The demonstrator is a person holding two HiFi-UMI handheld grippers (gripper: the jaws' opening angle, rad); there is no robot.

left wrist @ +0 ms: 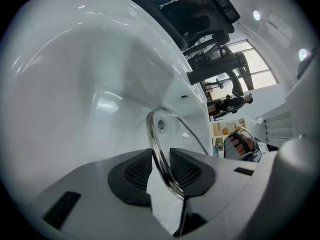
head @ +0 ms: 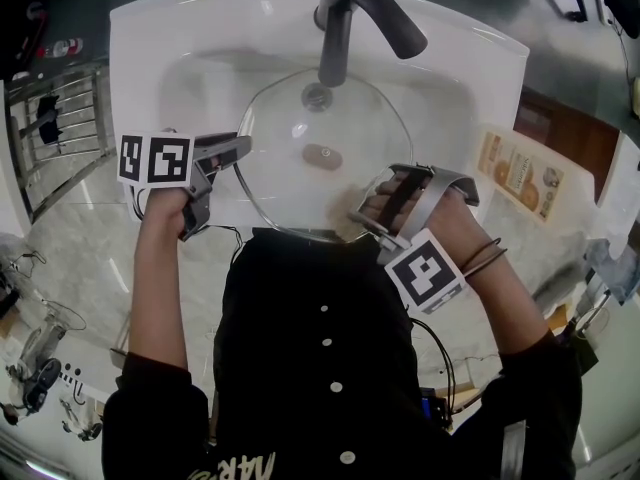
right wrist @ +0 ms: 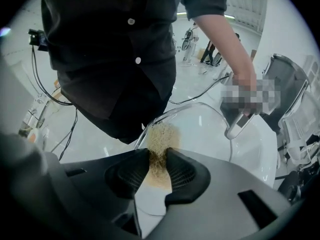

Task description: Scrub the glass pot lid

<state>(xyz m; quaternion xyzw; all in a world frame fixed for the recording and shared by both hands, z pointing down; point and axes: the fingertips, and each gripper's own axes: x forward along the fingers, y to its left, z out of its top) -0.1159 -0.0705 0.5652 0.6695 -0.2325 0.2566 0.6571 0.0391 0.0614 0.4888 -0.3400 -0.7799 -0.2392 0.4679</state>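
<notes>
The left gripper [head: 240, 148] is clamped at a middling width on the left edge of the glass pot lid [head: 290, 183], its pads pinching the metal-banded rim [left wrist: 161, 154]. The lid hangs over the basin of the white sink [head: 140, 38], below the faucet [head: 340, 28], with its knob [head: 322, 155] at the centre. I judge the lid stiff, fairly heavy and breakable against the basin, and the smooth glass slippery once wet. The banded rim looks like the surest place to hold it. At the lid's near right edge, the right gripper [head: 368, 218] is closed on a tan scouring pad [right wrist: 160, 134]. The pad looks soft and springy and is pressed against the glass.
</notes>
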